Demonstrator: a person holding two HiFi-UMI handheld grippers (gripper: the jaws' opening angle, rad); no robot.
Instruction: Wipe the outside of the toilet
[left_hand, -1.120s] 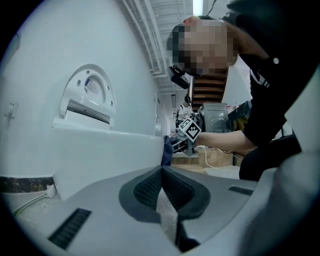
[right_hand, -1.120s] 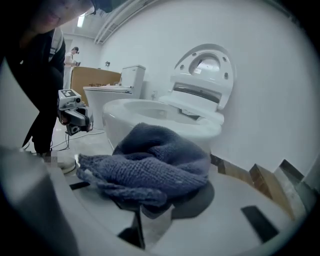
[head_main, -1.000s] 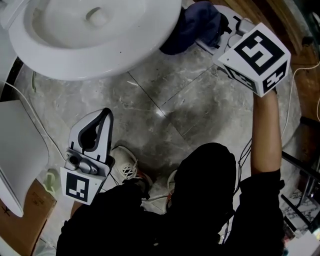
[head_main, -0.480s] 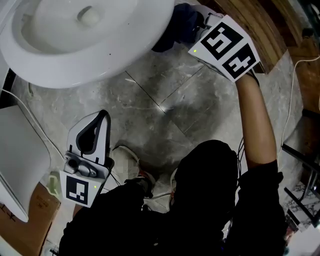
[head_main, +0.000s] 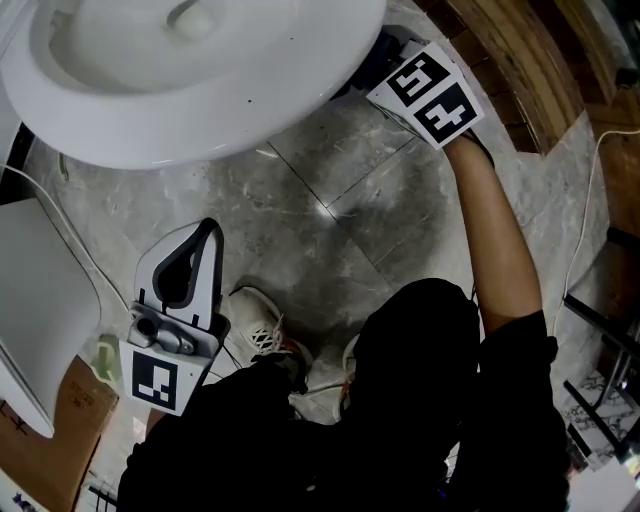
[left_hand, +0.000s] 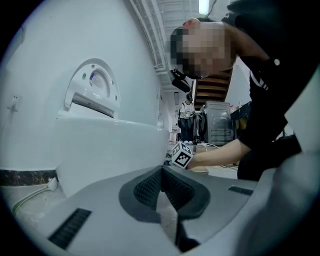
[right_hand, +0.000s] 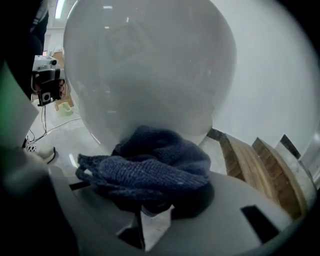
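Observation:
The white toilet bowl (head_main: 180, 80) fills the top of the head view; its rounded outer wall (right_hand: 150, 75) looms right in front of the right gripper view. My right gripper (right_hand: 152, 197) is shut on a dark blue knitted cloth (right_hand: 150, 167), which is pressed against the lower outside of the bowl. In the head view only that gripper's marker cube (head_main: 425, 95) shows at the bowl's right edge, the cloth mostly hidden. My left gripper (head_main: 195, 260) hangs shut and empty over the floor, below the bowl; its closed pads (left_hand: 165, 187) point toward the toilet (left_hand: 100, 145).
Grey marble floor tiles (head_main: 330, 230) lie under the bowl. Wooden boards (head_main: 520, 60) run along the upper right. A white panel (head_main: 40, 300) and a cardboard piece (head_main: 75, 410) sit at the left. My shoes (head_main: 255, 335) stand beside the left gripper. Cables (head_main: 590, 200) trail at right.
My right gripper has moved left and inward with the cloth, tucking it under the bowl's right edge. The left gripper has stayed where it was.

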